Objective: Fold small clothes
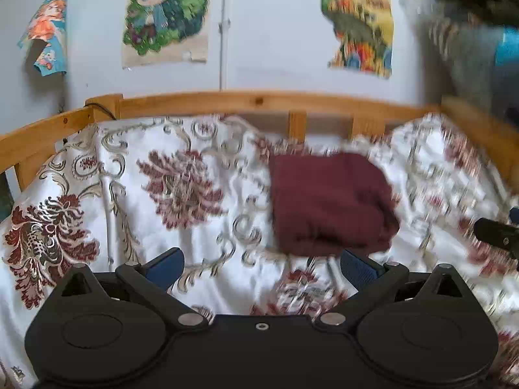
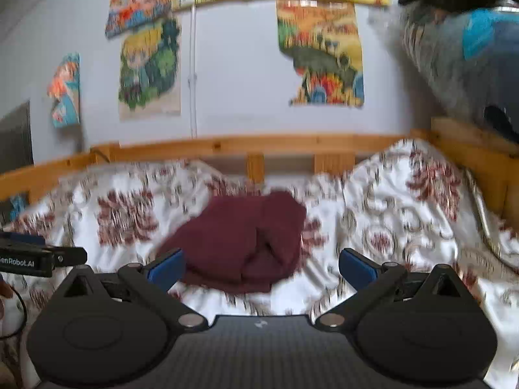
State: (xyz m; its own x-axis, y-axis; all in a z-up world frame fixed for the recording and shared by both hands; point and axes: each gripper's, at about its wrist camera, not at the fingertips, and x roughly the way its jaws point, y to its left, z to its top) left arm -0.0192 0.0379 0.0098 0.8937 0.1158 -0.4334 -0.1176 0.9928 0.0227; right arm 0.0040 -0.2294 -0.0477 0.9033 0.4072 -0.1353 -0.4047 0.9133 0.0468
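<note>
Left wrist view shows my left gripper (image 1: 262,264) spread wide and empty over the floral bedspread (image 1: 181,175), the folded maroon garment (image 1: 327,204) just ahead, slightly right, its long axis unclear. Only the right view shows its creased opening facing my right gripper (image 2: 261,265), likewise spread, the garment (image 2: 246,240) just ahead.

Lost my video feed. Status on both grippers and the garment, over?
Left gripper open, empty. Right gripper open, empty. Maroon garment bunched on the floral bedspread, just ahead of both, untouched. Nothing in the way.
</note>
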